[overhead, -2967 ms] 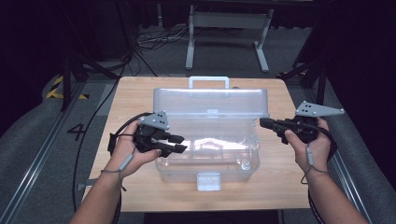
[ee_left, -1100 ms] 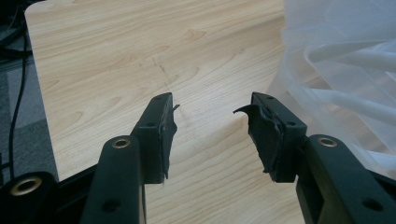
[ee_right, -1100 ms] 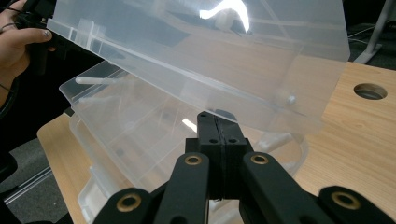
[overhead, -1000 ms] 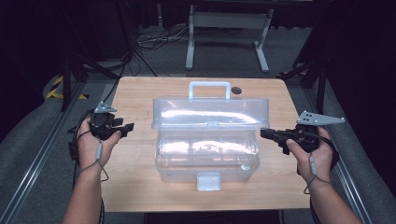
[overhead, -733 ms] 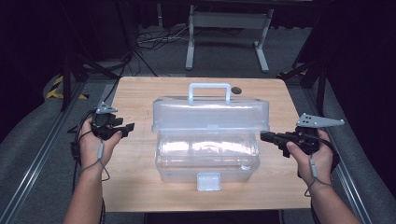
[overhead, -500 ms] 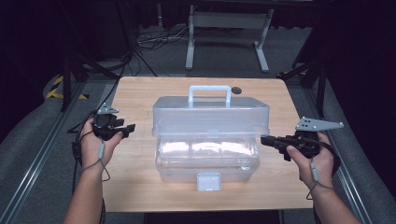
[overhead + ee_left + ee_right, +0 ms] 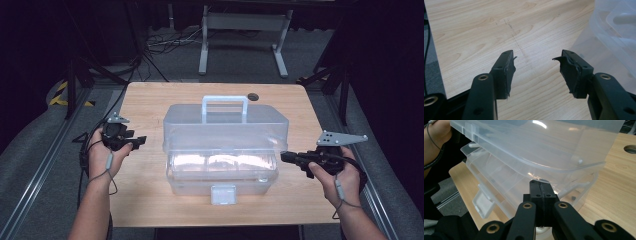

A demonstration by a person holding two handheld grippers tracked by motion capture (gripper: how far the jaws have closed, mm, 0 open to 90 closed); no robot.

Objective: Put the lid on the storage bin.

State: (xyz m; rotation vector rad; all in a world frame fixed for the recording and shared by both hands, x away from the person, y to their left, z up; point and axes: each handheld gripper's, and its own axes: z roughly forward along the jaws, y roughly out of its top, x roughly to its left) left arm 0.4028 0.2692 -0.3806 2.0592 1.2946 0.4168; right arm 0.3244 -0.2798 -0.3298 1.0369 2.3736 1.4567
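Looks like a lab or studio set up for recording. Shown by black curtains [image 7: 45, 40] closing off the space, grey carpet [image 7: 30, 150], loose cables [image 7: 165, 42] trailing across the floor, the white legs of a metal stand [image 7: 245, 35] behind, yellow-black hazard tape [image 7: 62, 95], and one bare wooden table [image 7: 150, 100] with a cable hole [image 7: 253, 96], flanked by metal rails [image 7: 40, 175].

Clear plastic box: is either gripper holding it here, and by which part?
Neither. The left gripper stands open over bare table. The right gripper, shut, rests its tips under the lid's edge, clamping nothing.
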